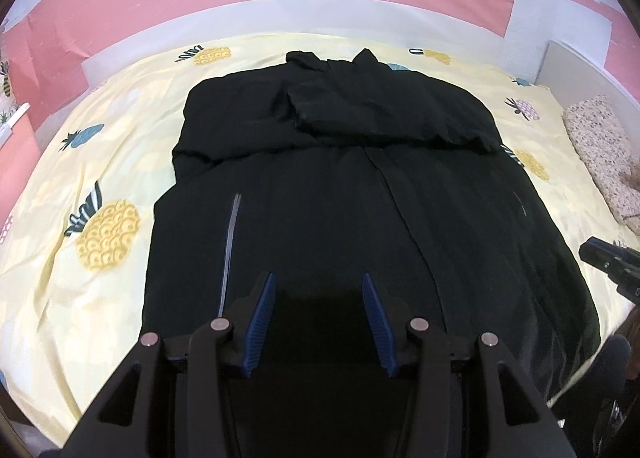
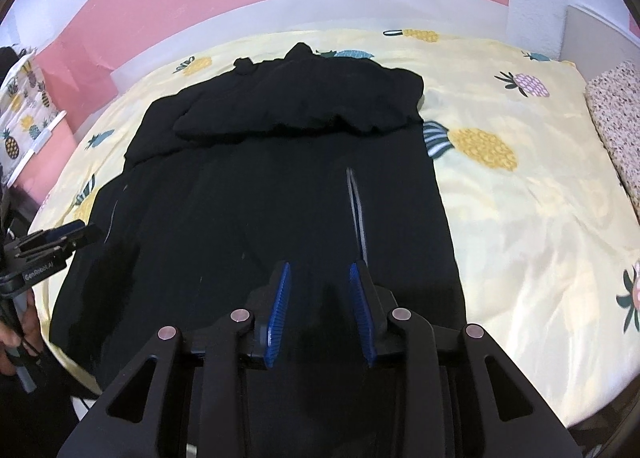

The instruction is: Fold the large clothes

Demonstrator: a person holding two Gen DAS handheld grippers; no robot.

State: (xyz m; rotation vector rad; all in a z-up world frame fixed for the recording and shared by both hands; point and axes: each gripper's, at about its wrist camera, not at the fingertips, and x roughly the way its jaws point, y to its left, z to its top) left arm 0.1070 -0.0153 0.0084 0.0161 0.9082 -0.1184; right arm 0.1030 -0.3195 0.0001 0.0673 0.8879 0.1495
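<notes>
While both tongs hover apart, gripping nothing, black garment [image 1: 340,198] lies flat on pineapple-print bed [image 1: 100,162], straight ahead at 12 o'clock.

Long axis: 6-to-12, hem end near, collar end pointing away to 12, sleeves already folded across upper body.

Left tongs [image 1: 318,282] over near hem, left of centre beside silver zip [image 1: 230,254]. Right tongs [image 2: 318,270] over same hem, toward right edge. Both about equally near.

Likely next: clamp near hem, carry toward 12.
</notes>
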